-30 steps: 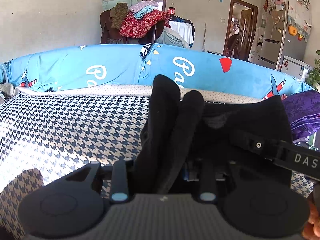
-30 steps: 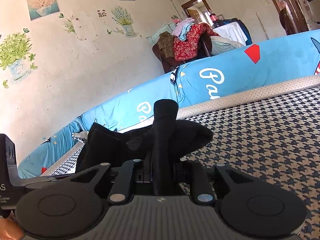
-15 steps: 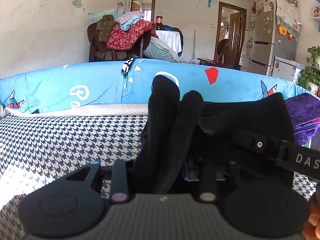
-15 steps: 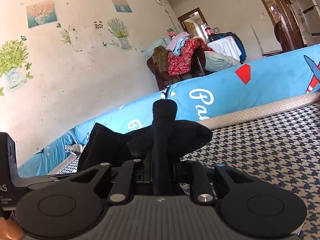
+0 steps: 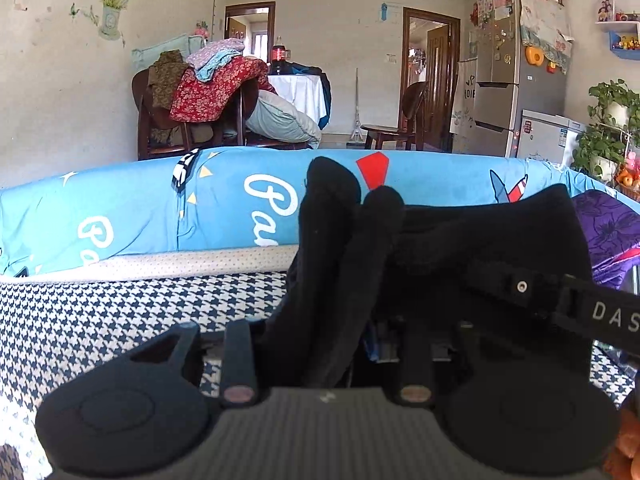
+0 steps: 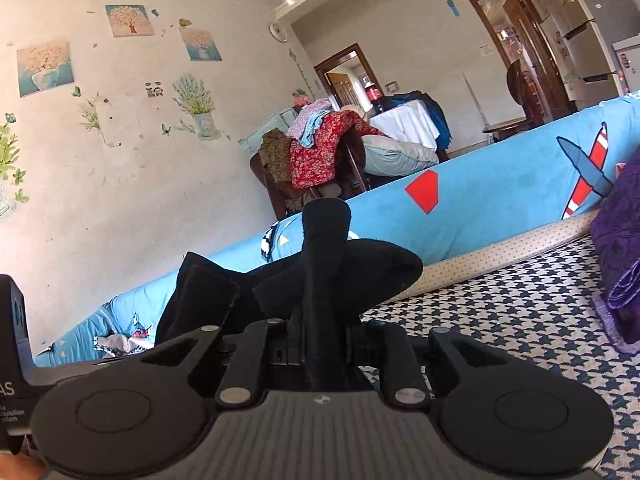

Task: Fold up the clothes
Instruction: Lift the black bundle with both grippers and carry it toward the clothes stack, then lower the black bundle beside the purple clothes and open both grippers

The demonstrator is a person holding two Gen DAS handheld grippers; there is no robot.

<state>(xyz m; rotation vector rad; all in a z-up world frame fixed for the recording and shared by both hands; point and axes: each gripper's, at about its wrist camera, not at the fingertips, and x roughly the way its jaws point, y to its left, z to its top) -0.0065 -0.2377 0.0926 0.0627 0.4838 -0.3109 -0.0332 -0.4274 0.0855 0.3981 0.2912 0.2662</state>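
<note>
Left tool (image 5: 352, 216) and right tool (image 6: 326, 220) both clenched on black garment (image 5: 500, 236), lifted above houndstooth bed (image 5: 100, 312). Best keep held edge taut, level; lower flat, clear of purple cloth (image 6: 620, 248) at right.

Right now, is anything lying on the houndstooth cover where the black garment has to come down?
Nothing visible: the houndstooth cover ahead of the black garment shows bare. A purple garment lies off to the right.
</note>
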